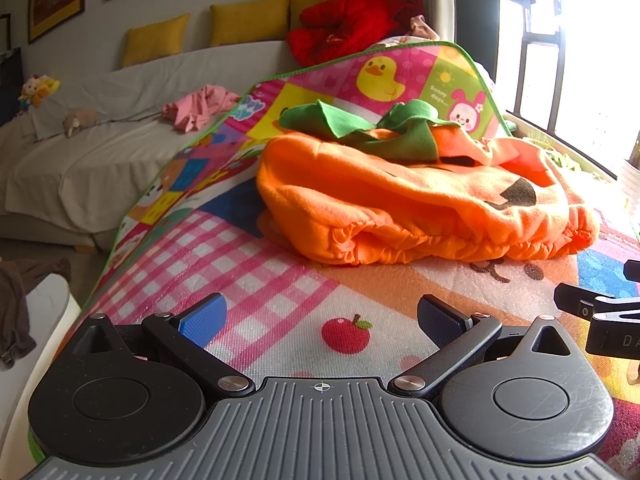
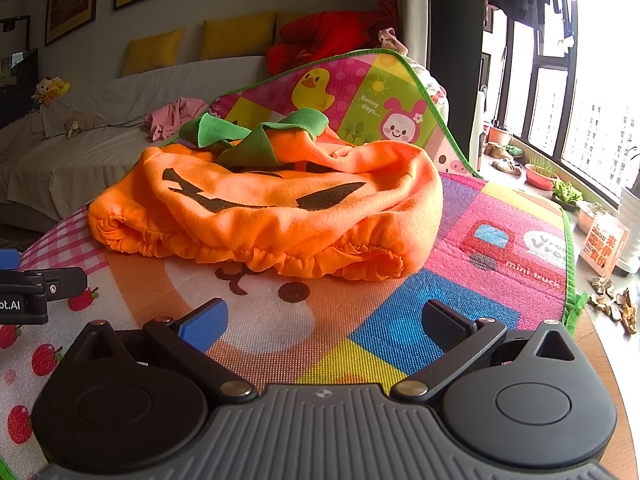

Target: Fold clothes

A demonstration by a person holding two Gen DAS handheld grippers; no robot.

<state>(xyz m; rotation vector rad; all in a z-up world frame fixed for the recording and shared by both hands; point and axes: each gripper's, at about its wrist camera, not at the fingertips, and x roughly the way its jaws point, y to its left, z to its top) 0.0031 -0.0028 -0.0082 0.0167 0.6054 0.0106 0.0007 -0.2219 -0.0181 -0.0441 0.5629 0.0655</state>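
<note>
Left gripper (image 1: 322,318) and right gripper (image 2: 324,322) nearest, fingers spread, empty. Pumpkin costume (image 2: 272,204) crumpled mid play mat (image 2: 500,280), beyond both. Soft, light fleece, probably floppy; grasp near elastic hem (image 2: 304,258) corners.

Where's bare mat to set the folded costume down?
Free: mat between costume hem and both open grippers, left, right; also the blue and pink squares right of the costume. Crowded: mat's middle, under the costume.
</note>
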